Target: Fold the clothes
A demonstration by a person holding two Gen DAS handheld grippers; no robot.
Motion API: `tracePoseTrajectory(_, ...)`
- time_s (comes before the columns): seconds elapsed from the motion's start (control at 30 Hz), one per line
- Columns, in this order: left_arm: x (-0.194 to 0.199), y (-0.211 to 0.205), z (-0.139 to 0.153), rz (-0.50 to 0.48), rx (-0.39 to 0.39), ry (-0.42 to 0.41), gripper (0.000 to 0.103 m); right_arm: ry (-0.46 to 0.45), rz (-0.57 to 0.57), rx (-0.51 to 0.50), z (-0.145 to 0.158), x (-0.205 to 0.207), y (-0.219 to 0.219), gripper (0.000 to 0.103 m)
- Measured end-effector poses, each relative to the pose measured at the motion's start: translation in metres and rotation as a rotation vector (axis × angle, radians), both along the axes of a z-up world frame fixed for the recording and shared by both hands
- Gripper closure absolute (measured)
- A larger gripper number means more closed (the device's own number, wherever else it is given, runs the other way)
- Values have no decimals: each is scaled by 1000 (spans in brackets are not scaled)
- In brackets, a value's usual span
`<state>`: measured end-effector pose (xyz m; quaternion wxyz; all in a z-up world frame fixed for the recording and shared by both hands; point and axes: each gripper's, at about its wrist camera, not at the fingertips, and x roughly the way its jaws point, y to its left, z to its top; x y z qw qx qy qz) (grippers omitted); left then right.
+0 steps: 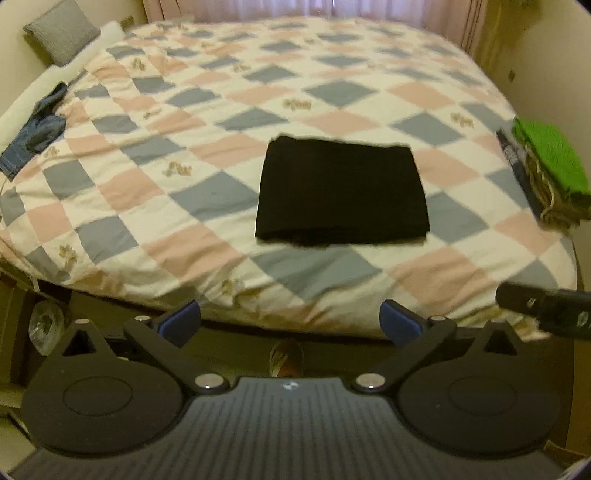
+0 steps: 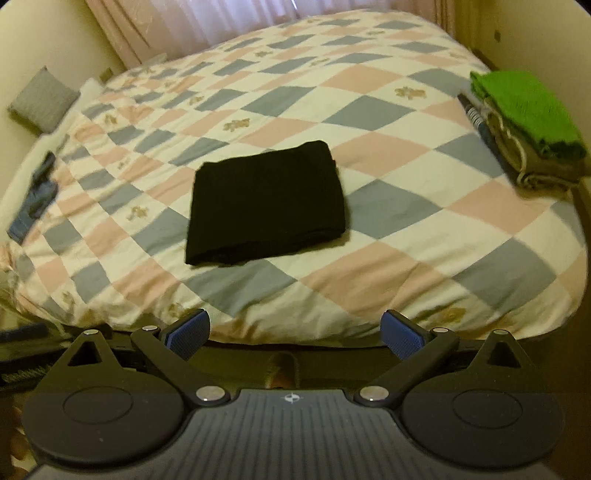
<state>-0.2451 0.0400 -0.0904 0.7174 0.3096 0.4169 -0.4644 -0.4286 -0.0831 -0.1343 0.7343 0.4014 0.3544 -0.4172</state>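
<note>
The bed's quilt [image 1: 229, 110] is a cream ground set with a diamond check of pale pink and grey-blue, with small tan embroidered figures scattered over it, and on it lies a plain black folded garment [image 1: 341, 192] with no pattern. At the right edge a stack of clothes [image 2: 528, 122] has bright green on top over olive-brown and a dark blue striped layer, while at the left a denim-blue garment [image 1: 35, 133] lies below a grey pillow [image 1: 61, 29]. Each claw, left [image 1: 290, 321] and right [image 2: 295, 332], is black with blue pads [image 2: 188, 334], and the curtains [image 2: 147, 22] behind are pink.
</note>
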Motion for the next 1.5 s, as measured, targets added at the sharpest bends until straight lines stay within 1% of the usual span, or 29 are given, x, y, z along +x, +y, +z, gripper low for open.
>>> tracePoseTrajectory(0.03, 0, -1, -2, -5, 8, 9, 1, -17, 0, 0, -1, -2, 0, 2)
tracePoseTrajectory(0.17, -1, -5, -5, -15, 18, 48, 1, -36, 27, -4, -7, -3, -2, 1)
tracePoseTrajectory(0.2, -2, -6, -6, -8, 28, 42, 1, -41, 34, -4, -9, -3, -3, 1)
tracePoseTrajectory(0.27, -3, -12, -10, 16, 73, 13, 1, -32, 41, -9, -12, -3, -3, 1)
tracePoseTrajectory(0.33, -1, -20, -20, 25, 143, 26, 1, -12, 38, -19, -14, -3, -3, 1)
tracePoseTrajectory(0.37, 2, -21, -23, 36, 158, 42, 1, -4, 35, -26, -14, -3, -3, 1)
tracePoseTrajectory(0.5, 12, -19, -25, 70, 127, 102, 1, 7, 11, -54, -15, -6, -5, 1)
tracePoseTrajectory(0.57, 13, -18, -22, 79, 98, 73, 1, -6, -5, -57, -15, -8, -7, 1)
tracePoseTrajectory(0.63, 13, -18, -21, 68, 73, 28, 1, -10, -16, -47, -16, -9, -10, 0)
tracePoseTrajectory(0.67, 13, -18, -22, 58, 63, 22, 1, -14, -9, -41, -17, -8, -11, 0)
tracePoseTrajectory(0.7, 12, -18, -24, 52, 60, 18, 1, -36, 1, -42, -17, -9, -11, 0)
tracePoseTrajectory(0.77, 12, -19, -30, 49, 85, 33, 1, -140, -8, -73, -14, -19, -8, 0)
tracePoseTrajectory(0.83, 12, -17, -35, 45, 91, 37, 1, -218, 13, -108, -12, -24, -7, 0)
tracePoseTrajectory(0.93, 12, -18, -44, 20, 100, 32, 1, -187, 95, -78, -22, -18, -10, 0)
tracePoseTrajectory(1.0, 11, -23, -52, -6, 124, 11, 1, -102, 125, 1, -41, -11, -14, 0)
tracePoseTrajectory(1.07, 12, -28, -64, -35, 145, -10, 1, -15, 121, 93, -67, -12, -18, 0)
tracePoseTrajectory(1.1, 15, -30, -70, -45, 146, -7, 1, 27, 113, 122, -78, -13, -20, 0)
tracePoseTrajectory(1.13, 19, -32, -77, -50, 146, 9, 1, 66, 104, 151, -88, -15, -21, 0)
tracePoseTrajectory(1.23, 40, -38, -95, -22, 156, 78, 1, 109, 70, 226, -117, -30, -29, 0)
tracePoseTrajectory(1.3, 56, -43, -107, 3, 173, 83, 1, 107, 25, 289, -134, -42, -36, 1)
tracePoseTrajectory(1.37, 71, -50, -118, 26, 187, 103, 1, 82, -20, 345, -150, -52, -41, 2)
tracePoseTrajectory(1.43, 88, -58, -128, 52, 188, 152, 1, 50, -49, 376, -161, -57, -49, 6)
tracePoseTrajectory(1.5, 104, -66, -138, 72, 175, 218, 1, 12, -76, 393, -170, -58, -60, 8)
